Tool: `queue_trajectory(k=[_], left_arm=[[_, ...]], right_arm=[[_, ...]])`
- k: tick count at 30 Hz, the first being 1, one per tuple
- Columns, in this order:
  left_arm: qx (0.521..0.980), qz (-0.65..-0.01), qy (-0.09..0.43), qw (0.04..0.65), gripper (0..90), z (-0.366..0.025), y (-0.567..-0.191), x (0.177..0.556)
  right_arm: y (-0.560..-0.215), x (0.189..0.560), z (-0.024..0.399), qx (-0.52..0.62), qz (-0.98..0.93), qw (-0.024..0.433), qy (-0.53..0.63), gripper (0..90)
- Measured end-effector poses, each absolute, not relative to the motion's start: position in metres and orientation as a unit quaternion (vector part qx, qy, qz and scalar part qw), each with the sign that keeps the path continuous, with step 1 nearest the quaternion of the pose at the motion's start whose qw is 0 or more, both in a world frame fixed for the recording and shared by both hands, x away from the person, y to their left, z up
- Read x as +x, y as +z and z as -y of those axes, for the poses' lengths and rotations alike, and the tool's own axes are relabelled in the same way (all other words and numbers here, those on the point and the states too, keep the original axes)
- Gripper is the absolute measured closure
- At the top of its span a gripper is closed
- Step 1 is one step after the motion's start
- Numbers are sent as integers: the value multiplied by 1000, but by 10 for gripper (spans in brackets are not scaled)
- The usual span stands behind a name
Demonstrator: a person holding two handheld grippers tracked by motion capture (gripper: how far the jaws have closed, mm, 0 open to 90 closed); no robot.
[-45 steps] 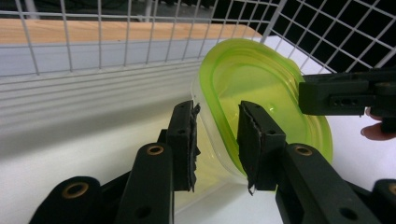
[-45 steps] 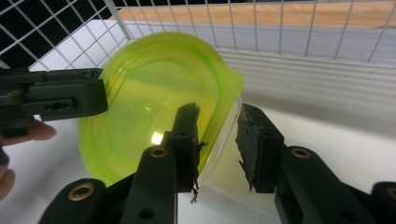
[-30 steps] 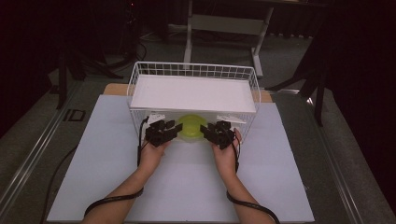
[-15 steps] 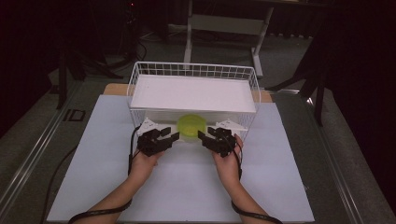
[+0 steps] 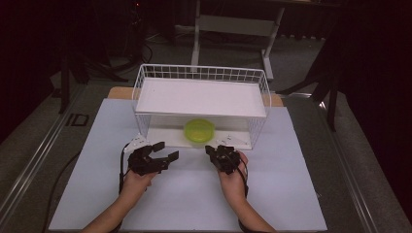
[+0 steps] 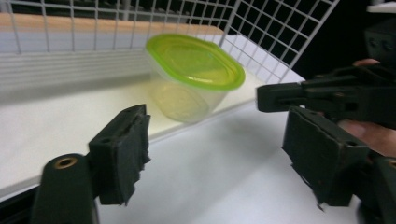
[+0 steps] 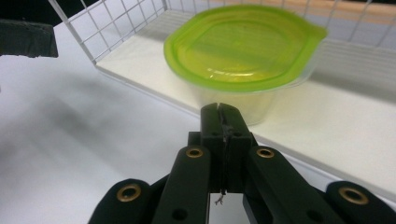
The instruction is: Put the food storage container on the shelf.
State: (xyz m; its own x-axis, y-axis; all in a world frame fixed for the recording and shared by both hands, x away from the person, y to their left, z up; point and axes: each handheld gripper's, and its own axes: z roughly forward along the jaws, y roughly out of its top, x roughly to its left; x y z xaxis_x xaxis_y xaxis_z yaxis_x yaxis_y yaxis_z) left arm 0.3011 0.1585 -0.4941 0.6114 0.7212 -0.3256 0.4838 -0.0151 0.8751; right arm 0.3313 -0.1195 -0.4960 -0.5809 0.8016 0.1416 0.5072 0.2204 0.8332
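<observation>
On the lower white shelf board (image 5: 160,136) of the white wire rack (image 5: 201,74), a clear plastic tub with a lime-green lid (image 5: 199,131) is seen standing upright near the board's front edge, roughly midway along it, with the rack's upper white shelf panel (image 5: 201,97) above it. The lid is seated on the tub, and a small tab is seen jutting from its rim in the right gripper view (image 7: 245,44). The tub is touched by neither tool.

In front of the rack, over the pale mat covering the table (image 5: 194,204), both black tools are held clear of the tub. The left gripper (image 5: 166,150) is seen to the tub's left and nearer the person, its jaws just spread apart; in the left gripper view (image 6: 217,158) the two pads are parted wide with only bare mat between them, and the tub (image 6: 194,77) is framed beyond the gap. The right gripper (image 5: 212,149) is held just before the rack's front edge, below and slightly right of the tub. Its jaws have just been brought together: in the right gripper view (image 7: 223,109) the pads are pressed flat against each other, nothing caught between them, the tips pointed at the tub's wall.
</observation>
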Motion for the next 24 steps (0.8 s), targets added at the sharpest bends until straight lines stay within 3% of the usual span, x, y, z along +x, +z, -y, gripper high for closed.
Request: queue_trajectory(k=[3,7,24], left_arm=[[711,-417,112,555,182,-159,-496,299],[713,-410,119,556,17,-157,-503,298],[716,-403,121,558,17,-152,-510,296]], right_arm=[[-502,335,115,430,-765,153,454,899],[-510,341,108,434,-769,150,445,899],[-515,368,93,445,-768,149,436,898]])
